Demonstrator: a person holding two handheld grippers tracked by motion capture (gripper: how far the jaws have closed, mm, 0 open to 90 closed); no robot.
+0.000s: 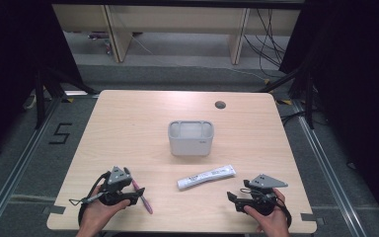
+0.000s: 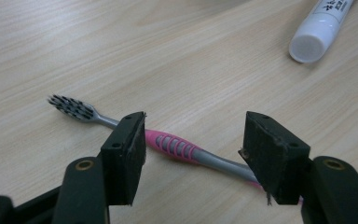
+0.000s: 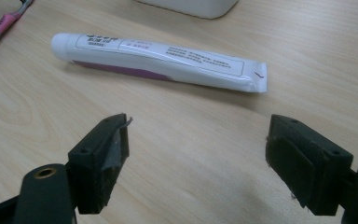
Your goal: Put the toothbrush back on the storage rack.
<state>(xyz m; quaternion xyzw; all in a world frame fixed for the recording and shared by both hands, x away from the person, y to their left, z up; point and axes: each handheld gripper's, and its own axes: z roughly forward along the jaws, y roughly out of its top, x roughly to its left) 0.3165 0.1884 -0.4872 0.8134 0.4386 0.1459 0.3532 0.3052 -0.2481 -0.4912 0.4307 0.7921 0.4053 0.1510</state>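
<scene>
Your left gripper (image 2: 193, 149) sits low over the toothbrush (image 2: 177, 148), its fingers (image 2: 126, 154) apart, straddling the pink-and-grey handle without pressing on it. The handle's long axis runs across the gap from finger to finger, not between them, bristles out past the left finger, so a squeeze looks likely to meet it end-on. The brush lies flat on the tabletop (image 1: 128, 128) near its front left. Your right gripper (image 3: 198, 163) waits with fingers spread, the toothpaste tube (image 3: 163, 58) just ahead, lying crosswise.
</scene>
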